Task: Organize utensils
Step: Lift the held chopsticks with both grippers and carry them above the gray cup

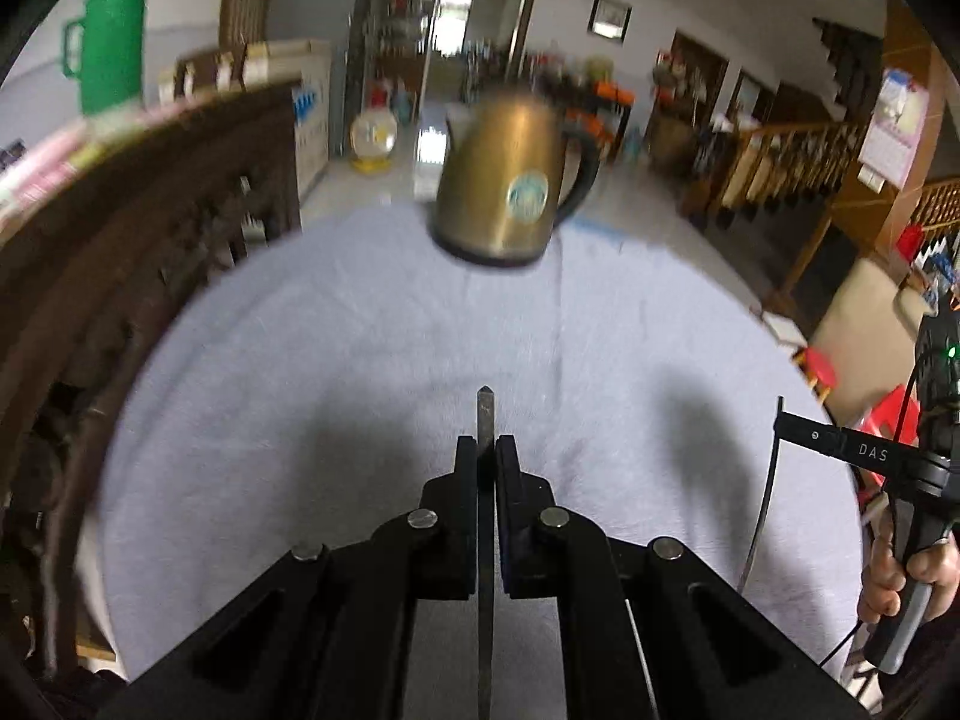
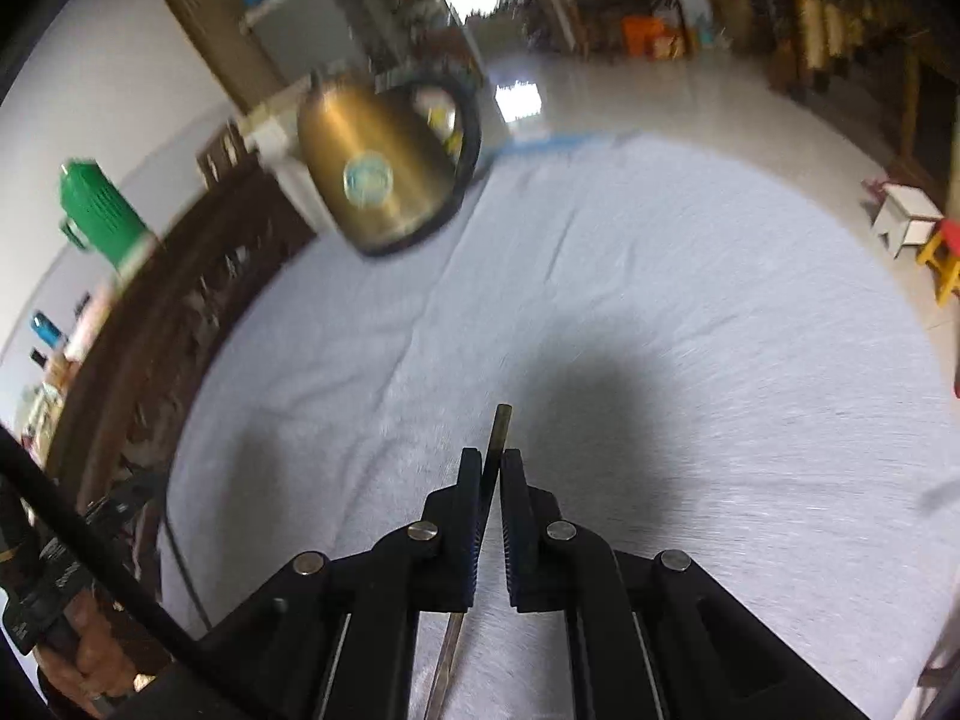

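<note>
Each claw is shut tight on one thin metal stick, the left gripper (image 1: 486, 450) on its utensil (image 1: 485, 414) and the right gripper (image 2: 491, 462) on its own (image 2: 499, 429), both up off the table; a stick could slip and fall, because only a thin edge is pinched. The pale cloth (image 1: 360, 324) covers a round table; a gold kettle (image 1: 510, 180) stands at the far side, in a big, busy room.

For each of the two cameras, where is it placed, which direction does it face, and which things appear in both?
Left wrist view: sits on the left claw, facing forward and down over the cloth-covered table; the person's other hand shows.
Right wrist view: sits on the right claw, facing likewise; a hand shows at lower left.
Shared: brass kettle, green jug, table; each claw grips a thin metal utensil.
</note>
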Demonstrator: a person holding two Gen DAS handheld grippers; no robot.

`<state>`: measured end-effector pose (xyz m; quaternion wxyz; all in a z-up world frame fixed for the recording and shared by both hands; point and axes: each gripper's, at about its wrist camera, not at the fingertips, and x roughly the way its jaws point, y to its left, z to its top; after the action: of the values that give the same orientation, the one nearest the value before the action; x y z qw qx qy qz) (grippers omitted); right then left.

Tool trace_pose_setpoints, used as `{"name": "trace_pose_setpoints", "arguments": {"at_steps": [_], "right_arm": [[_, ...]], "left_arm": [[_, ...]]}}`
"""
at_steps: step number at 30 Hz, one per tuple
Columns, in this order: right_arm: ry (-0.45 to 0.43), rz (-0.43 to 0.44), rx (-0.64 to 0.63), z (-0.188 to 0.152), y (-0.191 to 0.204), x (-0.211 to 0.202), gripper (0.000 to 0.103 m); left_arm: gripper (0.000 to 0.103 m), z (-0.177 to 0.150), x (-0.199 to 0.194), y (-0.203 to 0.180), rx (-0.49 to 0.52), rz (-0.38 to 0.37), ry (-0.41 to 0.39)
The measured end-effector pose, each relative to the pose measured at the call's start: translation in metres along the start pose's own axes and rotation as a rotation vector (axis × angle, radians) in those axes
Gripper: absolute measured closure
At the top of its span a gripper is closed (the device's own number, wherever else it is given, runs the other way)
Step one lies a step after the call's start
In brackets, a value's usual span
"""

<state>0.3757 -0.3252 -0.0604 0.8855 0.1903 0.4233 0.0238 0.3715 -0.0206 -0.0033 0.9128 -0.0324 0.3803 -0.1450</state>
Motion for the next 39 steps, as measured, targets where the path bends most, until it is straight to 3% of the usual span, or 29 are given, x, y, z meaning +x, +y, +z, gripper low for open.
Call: {"name": "trace_pose_setpoints", "arguments": {"at_steps": [5, 11, 15, 17, 20, 23, 27, 39], "right_arm": [[-0.165, -0.017, 0.068, -0.008, -0.016, -0.061, 0.097], [-0.310, -0.051, 0.114, -0.036, -0.028, -0.131, 0.097], [-0.358, -0.064, 0.102, -0.049, -0.028, -0.168, 0.097], [-0.339, -0.084, 0.097, -0.054, -0.027, -0.175, 0.097], [-0.214, -0.058, 0.176, -0.055, -0.048, -0.162, 0.096], [-0.045, -0.039, 0.283, -0.053, -0.077, -0.125, 0.081], [0.115, -0.084, 0.394, -0.045, -0.110, -0.068, 0.081], [0.401, -0.320, 0.469, -0.005, -0.133, 0.048, 0.080]], "left_arm": [[0.098, -0.004, -0.066, -0.006, 0.007, -0.006, -0.132], [0.098, -0.011, -0.124, -0.013, 0.006, -0.041, -0.233], [0.098, -0.024, -0.158, -0.021, 0.018, -0.059, -0.281], [0.098, -0.029, -0.170, -0.025, 0.032, -0.047, -0.294], [0.098, -0.035, -0.173, -0.027, 0.034, -0.053, -0.291], [0.098, -0.038, -0.168, -0.026, 0.029, -0.059, -0.274], [0.098, -0.039, -0.161, -0.028, 0.032, -0.056, -0.266], [0.098, -0.040, -0.157, -0.033, 0.076, -0.045, -0.303]]}}
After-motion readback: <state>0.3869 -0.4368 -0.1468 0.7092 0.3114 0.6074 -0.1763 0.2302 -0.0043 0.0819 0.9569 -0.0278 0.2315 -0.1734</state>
